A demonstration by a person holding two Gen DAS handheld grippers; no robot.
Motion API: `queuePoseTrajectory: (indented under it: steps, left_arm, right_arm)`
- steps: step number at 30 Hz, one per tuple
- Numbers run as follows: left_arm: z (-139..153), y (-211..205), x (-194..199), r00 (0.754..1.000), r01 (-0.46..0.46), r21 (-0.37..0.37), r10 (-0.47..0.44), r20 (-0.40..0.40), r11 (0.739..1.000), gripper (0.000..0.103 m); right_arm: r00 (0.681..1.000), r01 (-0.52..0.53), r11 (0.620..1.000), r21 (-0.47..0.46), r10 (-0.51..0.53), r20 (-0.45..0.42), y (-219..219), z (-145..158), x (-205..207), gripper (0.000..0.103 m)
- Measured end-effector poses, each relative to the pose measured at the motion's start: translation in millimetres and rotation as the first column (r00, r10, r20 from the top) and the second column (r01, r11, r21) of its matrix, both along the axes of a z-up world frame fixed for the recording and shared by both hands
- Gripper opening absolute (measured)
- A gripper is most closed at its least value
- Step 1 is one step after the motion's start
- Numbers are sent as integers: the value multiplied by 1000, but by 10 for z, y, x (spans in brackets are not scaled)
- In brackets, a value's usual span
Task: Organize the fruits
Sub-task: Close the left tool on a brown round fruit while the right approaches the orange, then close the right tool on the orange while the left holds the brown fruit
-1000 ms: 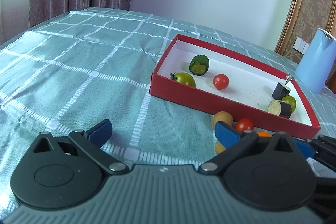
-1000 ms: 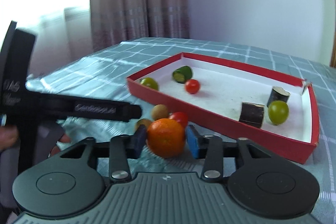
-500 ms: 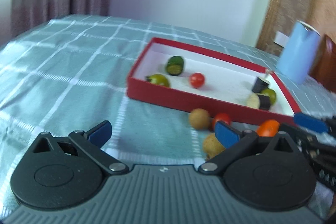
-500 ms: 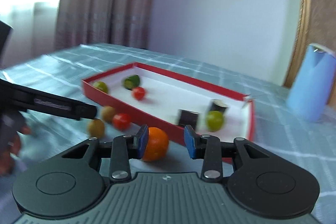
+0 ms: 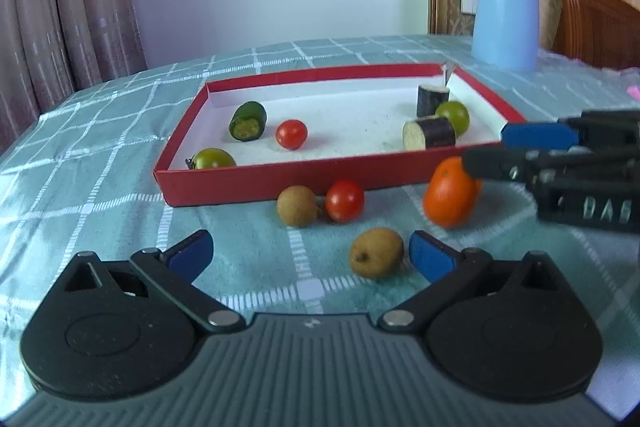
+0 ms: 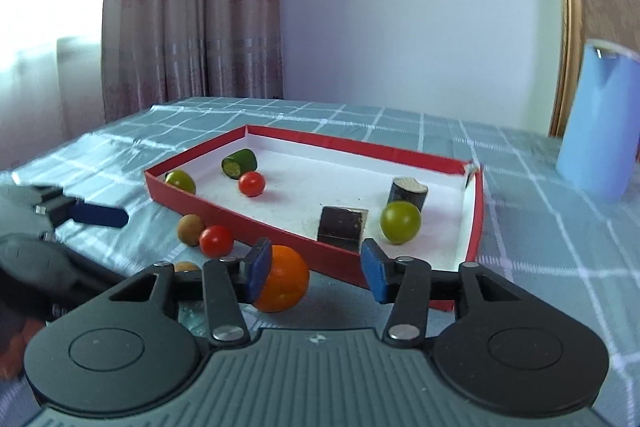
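Note:
An orange (image 6: 282, 279) sits on the checked cloth in front of the red tray (image 6: 280, 223). My right gripper (image 6: 316, 269) is opening around it: the left pad touches it, the right pad stands well apart. My left gripper (image 5: 310, 255) is open wide and low over the cloth, with a brown longan (image 5: 376, 253) just inside its right finger. A second longan (image 5: 298, 205) and a red tomato (image 5: 344, 201) lie by the tray's front wall (image 5: 280, 179). In the tray are a cucumber piece (image 5: 248, 121), a red tomato (image 5: 291, 134), a green tomato (image 5: 212, 159), two eggplant pieces (image 5: 430, 133) and a green fruit (image 5: 454, 115).
A light blue kettle (image 5: 506, 11) stands on the cloth behind the tray's far right corner. A wooden chair back (image 5: 592, 23) rises at the right edge. Curtains (image 6: 192, 7) hang behind the table on the left.
The right jaws, shut on the orange before, have spread and no longer clamp it. The left gripper has rolled level and swung toward the loose fruit, which now sits closer.

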State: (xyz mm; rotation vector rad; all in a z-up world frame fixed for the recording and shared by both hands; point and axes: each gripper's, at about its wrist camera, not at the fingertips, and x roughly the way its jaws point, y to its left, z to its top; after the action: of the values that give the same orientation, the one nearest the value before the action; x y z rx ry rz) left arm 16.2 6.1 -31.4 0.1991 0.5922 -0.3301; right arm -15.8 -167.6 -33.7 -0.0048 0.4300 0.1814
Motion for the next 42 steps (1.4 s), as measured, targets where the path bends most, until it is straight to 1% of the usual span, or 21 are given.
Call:
queuePoseTrajectory:
  steps: [3, 4, 7, 9, 10, 12, 13, 14, 16, 18, 20, 22, 24, 27, 33, 34, 35, 36, 37, 40, 42]
  left_arm:
    - [-22, -55, 5, 1000, 17, 33, -17, -2, 999, 103]
    - [-31, -92, 4, 1000, 23, 52, -23, 1, 998, 100]
    - [-41, -177, -28, 998, 63, 90, -65, 14, 994, 89]
    - [-44, -197, -54, 997, 69, 104, -72, 25, 992, 88]
    - [-44, -193, -54, 997, 73, 101, -76, 26, 992, 85]
    - [-39, -166, -38, 996, 89, 76, -91, 17, 993, 76]
    - [-35, -153, -36, 995, 96, 61, -97, 12, 993, 65]
    - [-35, -136, -29, 995, 103, 46, -103, 5, 994, 60]
    - [-36, -129, -33, 993, 115, 31, -115, -2, 993, 55]
    - [-37, -140, -57, 992, 130, 29, -130, 0, 991, 47]
    - [-41, -165, -91, 988, 156, 32, -156, 6, 987, 35]
    - [-43, -184, -108, 986, 164, 42, -165, 11, 986, 34]
    - [-43, -177, -99, 986, 169, 34, -169, 6, 985, 32]
    - [-40, -147, -80, 985, 174, 10, -174, -6, 985, 30]
    - [-37, -138, -80, 983, 182, 1, -182, -10, 983, 27]
    - [-36, -134, -76, 983, 182, -2, -182, -12, 983, 27]
    - [-35, -129, -72, 983, 181, -7, -182, -14, 983, 27]
    - [-35, -123, -67, 983, 181, -11, -181, -16, 983, 27]
    - [-35, -119, -65, 983, 181, -14, -181, -17, 983, 27]
    - [-35, -130, -77, 984, 180, -6, -180, -13, 984, 27]
    - [-35, -136, -86, 984, 180, -3, -180, -9, 984, 27]
  right_arm:
    - [1000, 19, 1000, 22, -18, -11, -61, -5, 22, 50]
    - [1000, 13, 999, 43, -12, -22, -81, -5, 35, 53]
    - [999, 2, 998, 68, 0, -36, -102, -7, 57, 53]
    - [999, 10, 998, 66, -7, -35, -113, -12, 54, 54]
    - [999, 8, 997, 72, -6, -38, -123, -14, 52, 58]
    - [999, -9, 996, 89, 14, -51, -129, -22, 52, 66]
    - [998, -21, 995, 97, 27, -56, -125, -26, 49, 67]
    - [998, -30, 995, 99, 36, -57, -116, -28, 45, 67]
    - [998, -28, 995, 94, 33, -52, -101, -35, 28, 67]
    - [998, -35, 995, 94, 40, -52, -93, -36, 24, 68]
    - [995, -64, 992, 111, 72, -67, -97, -43, 25, 68]
    - [988, -105, 985, 137, 118, -96, -85, -63, 42, 69]
    - [983, -127, 981, 144, 144, -112, -56, -78, 62, 69]
    - [983, -130, 981, 145, 147, -112, -20, -87, 85, 69]
    - [974, -129, 978, 161, 156, -166, 71, -149, 235, 68]
    - [974, -127, 979, 162, 154, -164, 79, -145, 249, 67]
    - [973, -133, 977, 165, 161, -163, 90, -141, 255, 62]
    - [969, -156, 972, 177, 185, -161, 105, -135, 255, 48]
    - [967, -171, 969, 179, 200, -159, 124, -123, 243, 42]
    - [974, -161, 979, 128, 179, -141, 188, -113, 202, 42]
    - [974, -157, 977, 143, 177, -142, 165, -120, 195, 41]
